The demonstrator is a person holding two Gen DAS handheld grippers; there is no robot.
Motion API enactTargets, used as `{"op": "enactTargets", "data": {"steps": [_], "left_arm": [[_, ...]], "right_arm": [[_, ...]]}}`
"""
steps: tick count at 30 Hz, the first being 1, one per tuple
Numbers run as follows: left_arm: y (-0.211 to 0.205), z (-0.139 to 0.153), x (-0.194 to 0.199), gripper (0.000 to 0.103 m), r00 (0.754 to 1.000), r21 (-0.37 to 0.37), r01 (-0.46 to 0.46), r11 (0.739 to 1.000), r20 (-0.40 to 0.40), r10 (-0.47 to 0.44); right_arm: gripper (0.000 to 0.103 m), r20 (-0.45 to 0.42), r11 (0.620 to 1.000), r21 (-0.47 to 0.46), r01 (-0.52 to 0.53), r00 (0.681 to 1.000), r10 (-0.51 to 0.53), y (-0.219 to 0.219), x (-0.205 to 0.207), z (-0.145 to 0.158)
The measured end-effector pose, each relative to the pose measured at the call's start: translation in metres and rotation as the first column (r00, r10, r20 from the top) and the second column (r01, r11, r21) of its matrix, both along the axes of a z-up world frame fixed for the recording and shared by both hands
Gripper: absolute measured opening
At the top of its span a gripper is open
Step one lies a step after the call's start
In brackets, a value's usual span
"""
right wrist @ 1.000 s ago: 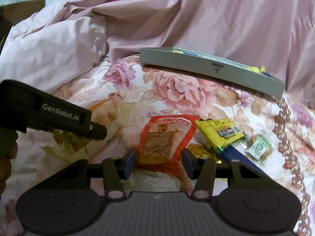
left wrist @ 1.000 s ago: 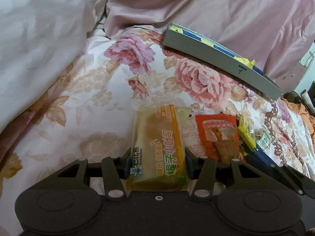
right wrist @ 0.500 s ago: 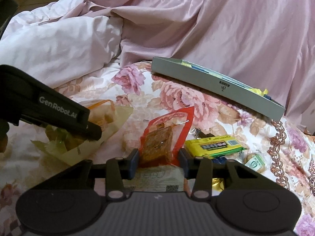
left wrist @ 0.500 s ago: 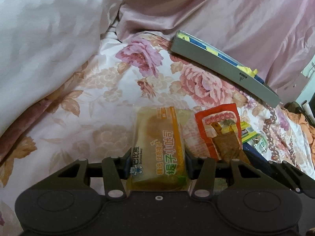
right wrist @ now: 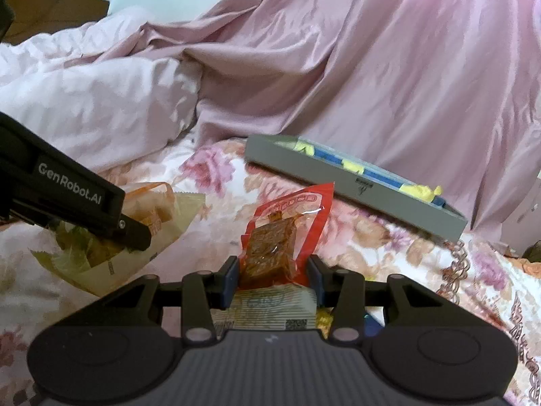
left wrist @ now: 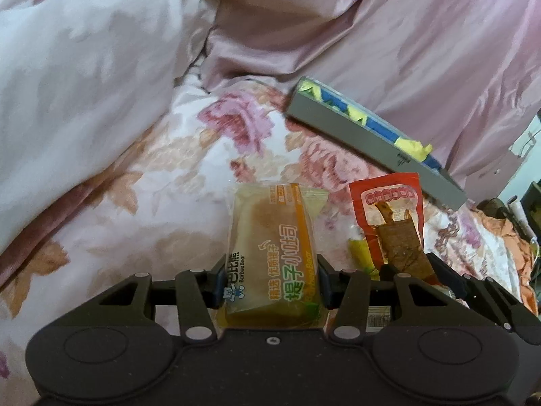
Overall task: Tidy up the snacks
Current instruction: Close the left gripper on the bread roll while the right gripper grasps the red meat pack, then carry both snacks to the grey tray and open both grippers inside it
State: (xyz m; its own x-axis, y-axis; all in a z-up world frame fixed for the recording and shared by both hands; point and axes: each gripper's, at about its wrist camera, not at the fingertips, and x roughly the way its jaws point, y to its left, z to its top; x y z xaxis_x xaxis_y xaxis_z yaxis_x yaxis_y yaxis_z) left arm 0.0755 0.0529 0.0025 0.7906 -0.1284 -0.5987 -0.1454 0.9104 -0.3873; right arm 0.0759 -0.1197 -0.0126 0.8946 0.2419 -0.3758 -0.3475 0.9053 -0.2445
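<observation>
2 grippers each hold 1 snack above the flower-printed bed sheet (left wrist: 142, 182). The left gripper (left wrist: 272, 279) is clamped on the translucent yellow-and-orange packet of bread (left wrist: 270, 250), as it was a second ago, though the packet now sits a little higher over the bed. The right gripper (right wrist: 272, 272) has just been closing: its jaws stood either side of the red plastic pouch of brown dried snack (right wrist: 282, 237) before, and now they pinch its lower end, with the pouch tilted up off the bed and leaning right. A pale striped packet (right wrist: 270, 308) lies under it. Farther back, the shallow grey rectangular tray (right wrist: 338, 179) rests on the bed against the pink satin quilt (right wrist: 389, 67), holding blue and yellow wrapped pieces (right wrist: 351, 165) along its length.
</observation>
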Motion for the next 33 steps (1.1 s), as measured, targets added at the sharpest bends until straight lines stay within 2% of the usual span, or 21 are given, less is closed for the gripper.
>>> {"op": "enactTargets", "data": {"steps": [7, 10, 14, 18, 24, 28, 33], "left_arm": [[-0.017, 0.027, 0.032, 0.052, 0.997, 0.010, 0.019, 1.000, 0.076, -0.019], [-0.027, 0.045, 0.054, 0.052, 0.991, 0.014, 0.019, 1.000, 0.132, -0.021], [-0.044, 0.067, 0.088, 0.052, 0.980, 0.039, 0.019, 0.999, 0.199, -0.027], [-0.069, 0.083, 0.130, 0.052, 0.972, 0.064, 0.029, 0.998, 0.230, -0.043], [-0.105, 0.080, 0.203, 0.052, 0.984, -0.015, 0.075, 0.997, 0.162, -0.071], [-0.129, 0.072, 0.240, 0.052, 0.986, 0.000, 0.089, 0.996, 0.138, -0.088], [-0.150, 0.061, 0.262, 0.052, 0.988, 0.050, 0.107, 0.993, 0.102, -0.112]], "right_arm": [[0.048, 0.069, 1.000, 0.021, 0.011, 0.998, -0.012, -0.019, 0.022, 0.020], [0.048, 0.108, 0.999, 0.034, 0.012, 0.994, -0.015, -0.033, 0.037, 0.031], [0.048, 0.186, 1.000, 0.004, 0.003, 0.983, -0.004, -0.052, 0.064, 0.045], [0.048, 0.196, 0.994, 0.105, 0.038, 0.979, -0.058, -0.077, 0.096, 0.055], [0.048, 0.154, 0.944, 0.306, 0.119, 0.973, -0.172, -0.122, 0.137, 0.056], [0.048, 0.071, 0.890, 0.427, 0.159, 0.975, -0.209, -0.151, 0.163, 0.049], [0.048, -0.009, 0.859, 0.476, 0.190, 0.977, -0.212, -0.171, 0.186, 0.037]]}}
